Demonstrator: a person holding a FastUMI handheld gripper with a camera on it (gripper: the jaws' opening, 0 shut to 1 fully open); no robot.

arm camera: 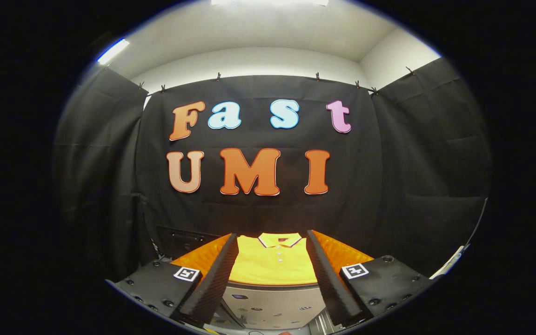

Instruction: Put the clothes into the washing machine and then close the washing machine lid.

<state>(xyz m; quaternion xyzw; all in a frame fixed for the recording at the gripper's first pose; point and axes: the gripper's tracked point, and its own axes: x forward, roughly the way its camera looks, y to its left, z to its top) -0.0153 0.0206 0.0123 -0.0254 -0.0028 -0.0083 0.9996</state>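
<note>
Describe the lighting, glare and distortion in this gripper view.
In the gripper view, ceiling light strips glare white while the booth walls stay dark; fisheye bends the ceiling lines; the yellow polo shirt is bright and sharp, lying beyond the open gripper; the washing machine panel below it looks dim.

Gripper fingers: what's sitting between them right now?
In the gripper view, the open gripper frames the yellow polo shirt lying flat ahead, untouched; nearer, below it, the washing machine's grey top shows in the gap.

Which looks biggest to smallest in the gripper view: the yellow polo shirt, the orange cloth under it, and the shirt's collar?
1. Orange cloth, spreading past both open gripper fingers, though partly hidden.
2. Yellow polo shirt, between the fingers.
3. Collar, clearly smallest.
</note>
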